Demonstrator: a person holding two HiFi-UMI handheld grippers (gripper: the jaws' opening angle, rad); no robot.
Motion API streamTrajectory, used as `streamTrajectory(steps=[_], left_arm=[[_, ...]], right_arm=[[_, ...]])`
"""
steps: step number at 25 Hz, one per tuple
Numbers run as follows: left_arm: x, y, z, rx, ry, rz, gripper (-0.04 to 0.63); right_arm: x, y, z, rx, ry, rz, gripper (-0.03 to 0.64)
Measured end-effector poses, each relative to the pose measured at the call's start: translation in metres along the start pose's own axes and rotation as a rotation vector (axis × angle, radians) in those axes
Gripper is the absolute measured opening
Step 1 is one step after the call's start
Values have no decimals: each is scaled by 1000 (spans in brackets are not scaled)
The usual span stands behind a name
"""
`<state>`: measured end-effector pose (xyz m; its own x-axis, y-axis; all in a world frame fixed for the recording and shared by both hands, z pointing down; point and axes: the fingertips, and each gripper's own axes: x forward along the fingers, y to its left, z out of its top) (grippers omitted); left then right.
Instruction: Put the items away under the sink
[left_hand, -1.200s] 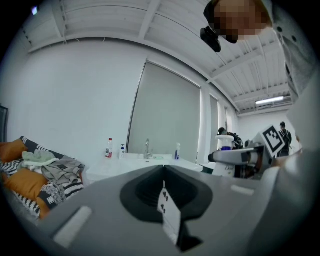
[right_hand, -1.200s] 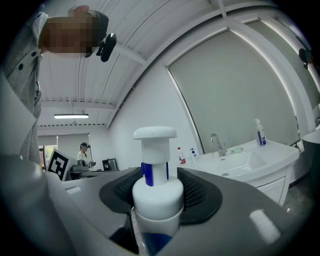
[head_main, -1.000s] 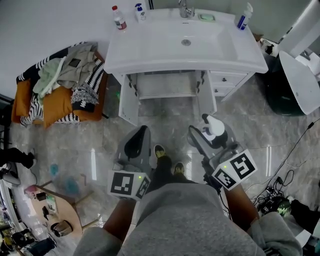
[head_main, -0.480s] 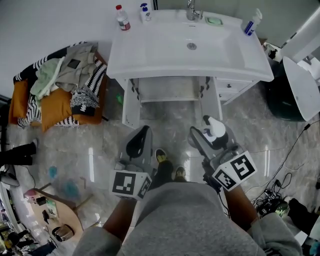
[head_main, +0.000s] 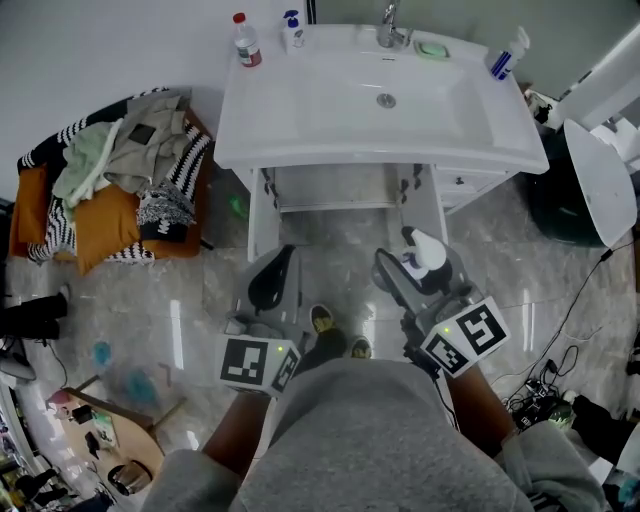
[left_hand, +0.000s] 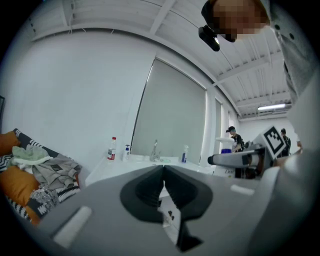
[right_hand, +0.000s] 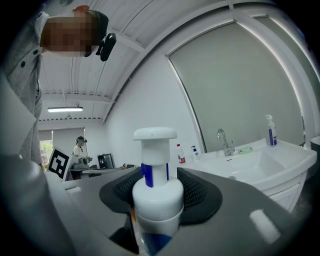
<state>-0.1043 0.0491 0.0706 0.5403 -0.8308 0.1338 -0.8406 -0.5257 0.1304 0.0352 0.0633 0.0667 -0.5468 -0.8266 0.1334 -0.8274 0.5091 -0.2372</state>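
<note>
White sink (head_main: 300, 110) nearer, right gripper (head_main: 418, 272) still clamping pump bottle (head_main: 427, 252)

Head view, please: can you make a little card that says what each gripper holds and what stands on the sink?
Right hand-held gripper: shut on a pump bottle
Left hand-held gripper: shut, empty
Sink rim: red-capped bottle, small dispenser, soap dish, spray bottle
Cupboard under the sink: open
Floor at left: clothes pile
</note>
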Motion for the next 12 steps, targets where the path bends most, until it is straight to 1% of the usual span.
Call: streamTrajectory(steps=[8, 12], left_arm=[[12, 29, 2, -18, 2, -19, 12], [15, 43, 1, -29, 3, -30, 11]], right_arm=[[24, -4, 1, 6, 13, -46, 216], [40, 1, 2, 6, 13, -53, 216]])
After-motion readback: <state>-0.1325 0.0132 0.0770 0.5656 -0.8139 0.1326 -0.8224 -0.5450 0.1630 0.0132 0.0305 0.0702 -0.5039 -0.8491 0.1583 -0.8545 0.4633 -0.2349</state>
